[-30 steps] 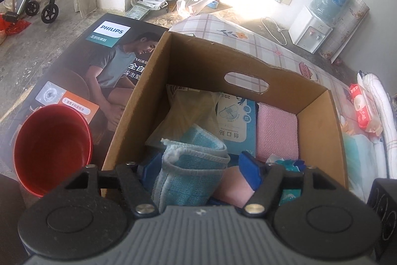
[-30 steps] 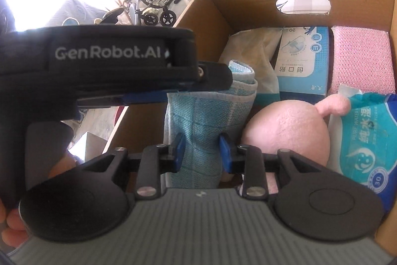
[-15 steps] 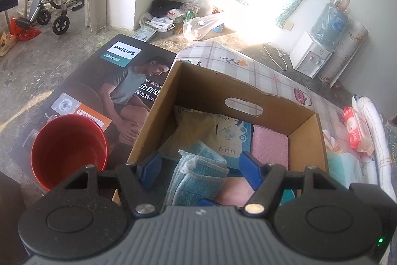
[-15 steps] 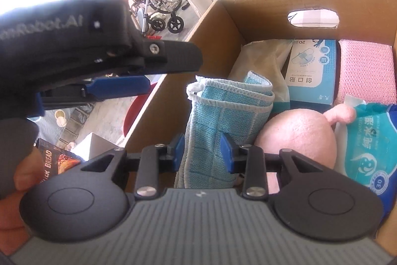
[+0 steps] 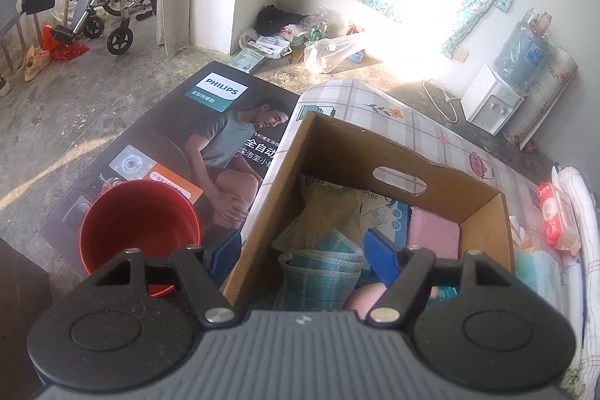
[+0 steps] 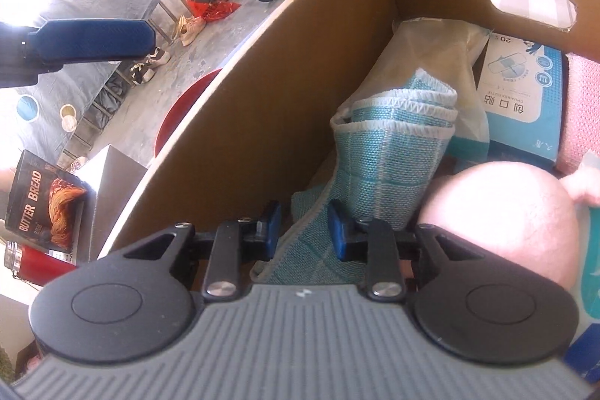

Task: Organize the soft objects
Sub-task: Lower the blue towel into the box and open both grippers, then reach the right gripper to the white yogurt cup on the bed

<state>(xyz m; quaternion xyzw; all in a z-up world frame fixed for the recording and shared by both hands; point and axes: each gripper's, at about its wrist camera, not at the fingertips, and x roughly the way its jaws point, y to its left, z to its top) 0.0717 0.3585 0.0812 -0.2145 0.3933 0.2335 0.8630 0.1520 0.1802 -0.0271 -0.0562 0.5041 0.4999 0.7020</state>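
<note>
A folded blue cloth (image 6: 390, 152) stands upright in the cardboard box (image 6: 285, 92), leaning near its left wall. My right gripper (image 6: 304, 229) is low in the box with its jaws closing, and the pads pinch the cloth's lower part. A pink plush ball (image 6: 498, 223) lies just right of it. My left gripper (image 5: 303, 257) hangs above the box (image 5: 285, 182) with its jaws opening and nothing between them. The blue cloth (image 5: 322, 268) shows below it. One left-gripper blue pad (image 6: 93, 40) appears high in the right wrist view.
The box also holds a beige bag (image 6: 427, 55), a blue plaster carton (image 6: 521, 100) and a pink cloth (image 5: 433, 233). A red bucket (image 5: 138, 235) stands left of the box on a flat Philips carton (image 5: 195, 137). A wipes pack (image 5: 555, 216) lies to the right.
My left gripper has let go of the blue cloth and risen up and back from the box. My right gripper has shifted and rolled, its jaws narrowing on the cloth.
</note>
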